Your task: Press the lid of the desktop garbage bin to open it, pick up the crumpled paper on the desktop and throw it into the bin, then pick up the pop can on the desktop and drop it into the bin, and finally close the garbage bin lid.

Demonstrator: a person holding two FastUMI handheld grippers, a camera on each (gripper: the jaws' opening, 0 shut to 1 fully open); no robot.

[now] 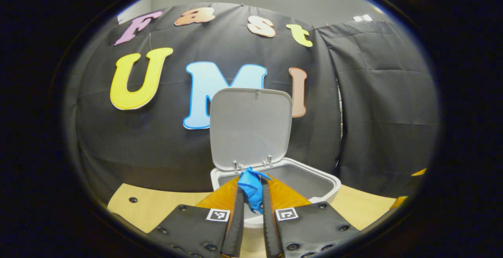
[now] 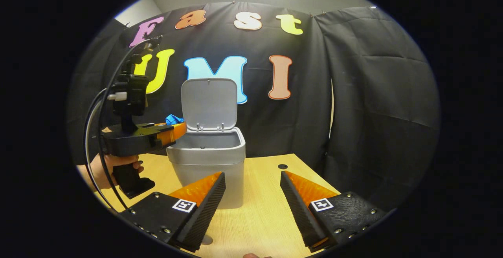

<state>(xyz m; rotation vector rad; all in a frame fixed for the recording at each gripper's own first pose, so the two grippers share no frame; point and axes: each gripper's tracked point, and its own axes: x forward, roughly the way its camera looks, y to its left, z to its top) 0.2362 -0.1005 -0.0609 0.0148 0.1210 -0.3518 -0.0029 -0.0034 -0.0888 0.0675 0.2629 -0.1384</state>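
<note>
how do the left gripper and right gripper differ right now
The left gripper is shut on the blue crumpled paper; the right gripper is open and empty. The left one is at the rim of the open bin; the right one is back over the table. Both point towards the bin.

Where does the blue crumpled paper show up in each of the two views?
Left gripper view: the crumpled paper sits low in the centre, pinched by the left gripper, in front of the bin.
Right gripper view: the paper is small at left of centre, at the tip of the left gripper, beside the bin's rim.
Shared landmark: the raised bin lid.
</note>
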